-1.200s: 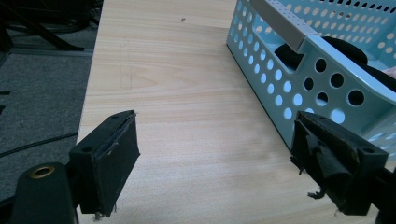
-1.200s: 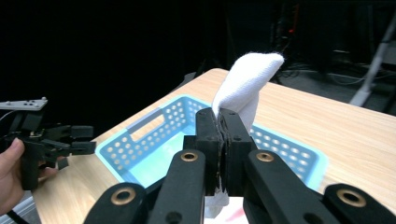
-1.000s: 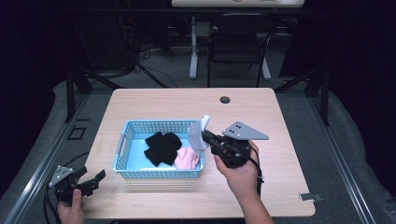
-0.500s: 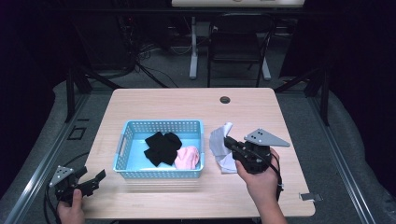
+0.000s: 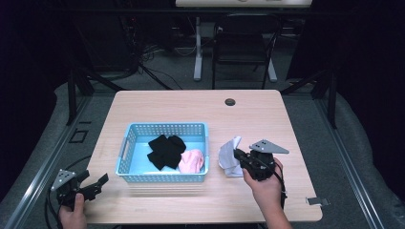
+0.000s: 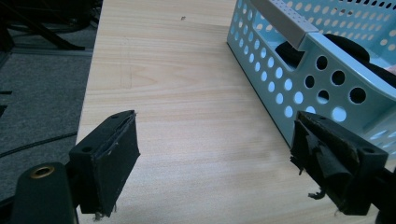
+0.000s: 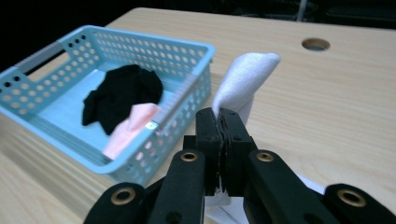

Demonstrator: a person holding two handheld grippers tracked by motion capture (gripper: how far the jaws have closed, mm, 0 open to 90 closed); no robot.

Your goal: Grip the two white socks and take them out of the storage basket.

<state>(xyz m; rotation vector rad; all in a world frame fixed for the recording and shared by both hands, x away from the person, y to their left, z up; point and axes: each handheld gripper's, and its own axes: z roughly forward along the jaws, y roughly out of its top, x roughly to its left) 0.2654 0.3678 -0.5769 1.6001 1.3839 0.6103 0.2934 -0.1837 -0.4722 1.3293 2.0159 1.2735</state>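
Observation:
A light blue perforated basket (image 5: 129,143) (image 7: 196,51) (image 6: 299,60) sits left of the table's middle. Inside it lie a black cloth (image 5: 165,150) (image 7: 119,93) and a pink cloth (image 5: 192,161) (image 7: 126,128). My right gripper (image 5: 237,155) (image 7: 220,119) is shut on a white cloth (image 5: 229,157) (image 7: 245,79), which rests on the table just right of the basket. My left gripper (image 5: 98,183) (image 6: 215,163) stands open at the table's front left corner, with nothing between its jaws, pointing toward the basket's corner.
A round cable hole (image 5: 230,101) (image 7: 315,44) lies near the table's far edge. A chair (image 5: 243,43) and a desk leg stand on the floor beyond the table. Bare wood stretches right of the white cloth and along the front edge.
My right gripper carried the white cloth from the basket's right rim out to the right, then eased back slightly left and down to the table. The left gripper stayed put.

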